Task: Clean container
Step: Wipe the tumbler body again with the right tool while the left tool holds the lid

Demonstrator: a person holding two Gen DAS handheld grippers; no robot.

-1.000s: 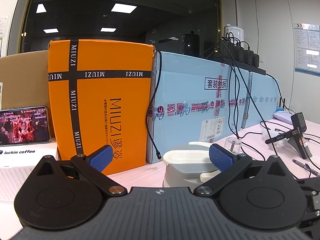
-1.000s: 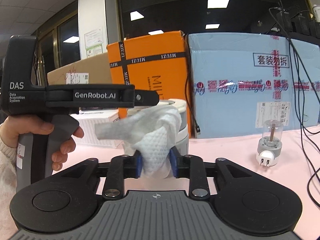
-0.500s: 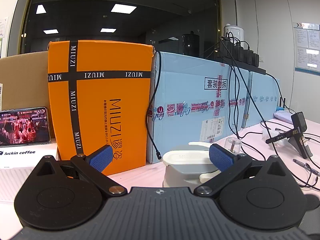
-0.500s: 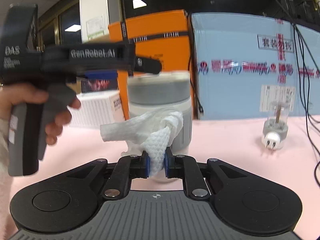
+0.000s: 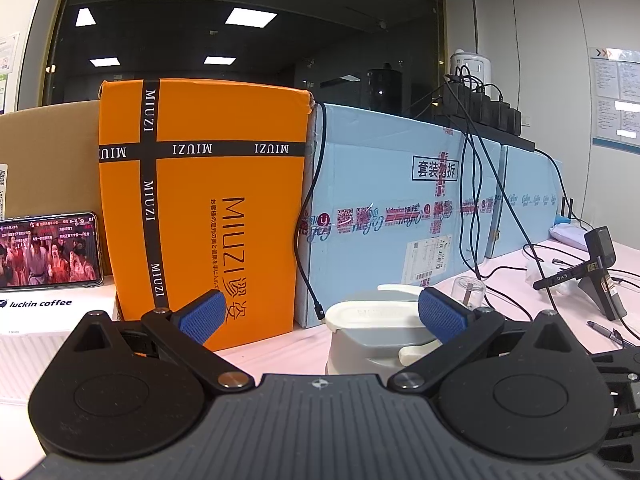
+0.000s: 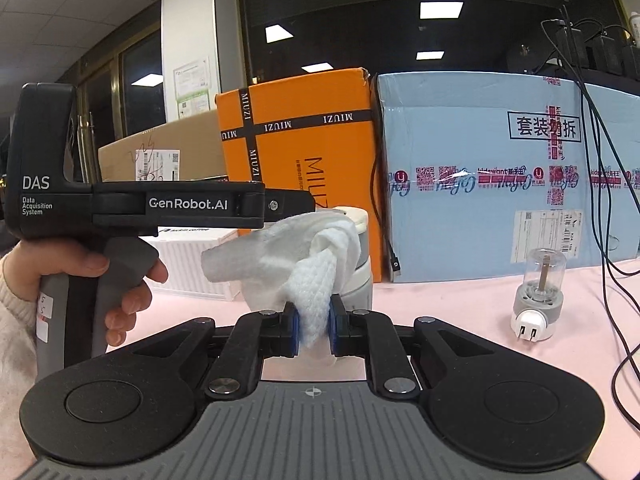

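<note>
Pinching a white cloth (image 6: 320, 272), the right gripper (image 6: 313, 326) sits just in front of the container (image 6: 358, 280). The left gripper (image 5: 320, 316) gapes wide above the container's lid (image 5: 372, 316).

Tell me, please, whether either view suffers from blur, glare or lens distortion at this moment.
Left wrist view: sharp, though the fisheye bows the orange box and blue box; ceiling lights mirror in the dark window. Right wrist view: also sharp, the white cloth crisp, the same bowing, slight glare on the box tape.
</note>
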